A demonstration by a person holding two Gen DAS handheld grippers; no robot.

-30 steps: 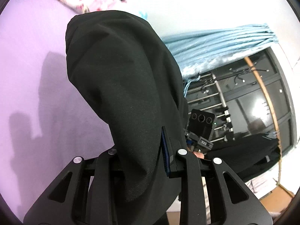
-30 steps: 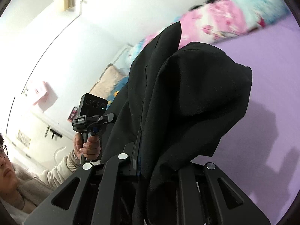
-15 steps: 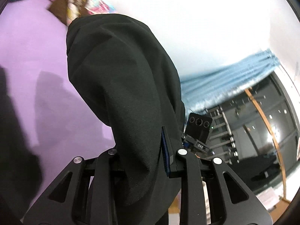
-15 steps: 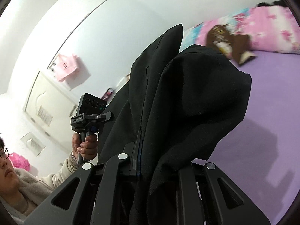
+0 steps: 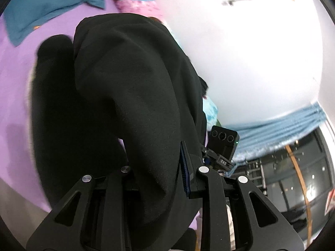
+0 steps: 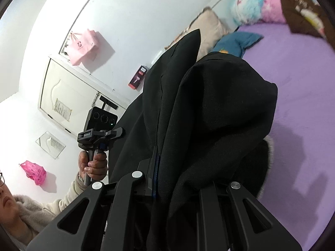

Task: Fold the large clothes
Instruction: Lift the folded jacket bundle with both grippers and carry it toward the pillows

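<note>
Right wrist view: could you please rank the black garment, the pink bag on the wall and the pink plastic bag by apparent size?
1. black garment, though it is nearest the camera.
2. pink bag on the wall.
3. pink plastic bag, only slightly smaller, so unsure.

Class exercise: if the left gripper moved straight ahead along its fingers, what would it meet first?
The black garment that the left gripper already clamps; it drapes over the fingers and fills the line ahead. Beyond it probably lies the purple bed, though depth is unclear.
</note>
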